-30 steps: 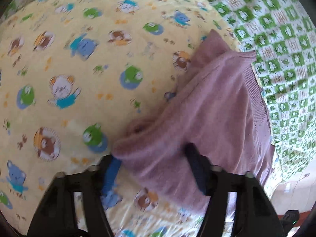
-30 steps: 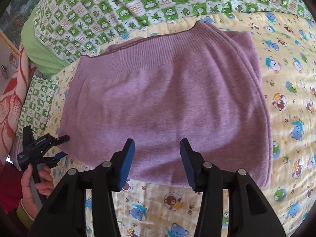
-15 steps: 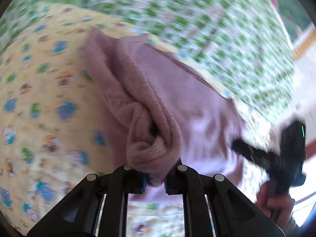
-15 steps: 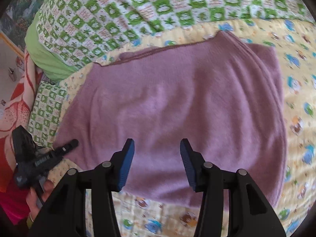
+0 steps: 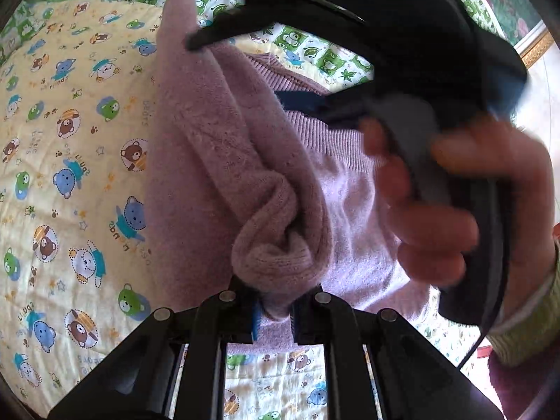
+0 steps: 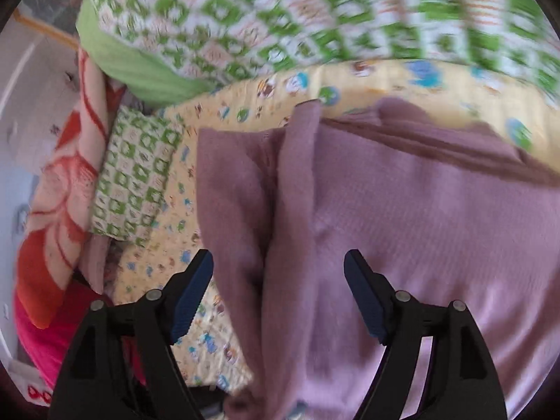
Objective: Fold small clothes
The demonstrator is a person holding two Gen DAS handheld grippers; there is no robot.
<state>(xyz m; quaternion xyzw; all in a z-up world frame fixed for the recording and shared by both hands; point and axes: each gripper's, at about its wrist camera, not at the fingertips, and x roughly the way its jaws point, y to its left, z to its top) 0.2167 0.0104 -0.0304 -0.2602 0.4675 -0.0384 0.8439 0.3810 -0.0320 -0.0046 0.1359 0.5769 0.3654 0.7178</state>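
Note:
A mauve knitted garment [image 5: 224,161] lies on a yellow bear-print sheet [image 5: 70,161]. My left gripper [image 5: 274,309] is shut on a bunched corner of the garment and holds it lifted and folded over. In the left wrist view my right gripper [image 5: 266,66] reaches over the garment from the right, held by a hand [image 5: 455,196], with one finger over the raised fold and one under it. In the right wrist view the right gripper [image 6: 278,294] is open wide, its jaws straddling a raised fold of the garment [image 6: 402,227].
A green-and-white checked quilt [image 6: 280,14] lies behind the garment. A small checked pillow [image 6: 136,171] and a red-orange patterned blanket [image 6: 59,192] sit at the left bed edge. A strip of floor [image 5: 539,80] shows at the right.
My left gripper kept its hold on the garment corner and carried it further over. My right gripper opened wider and moved in close over the raised fold, filling the left wrist view.

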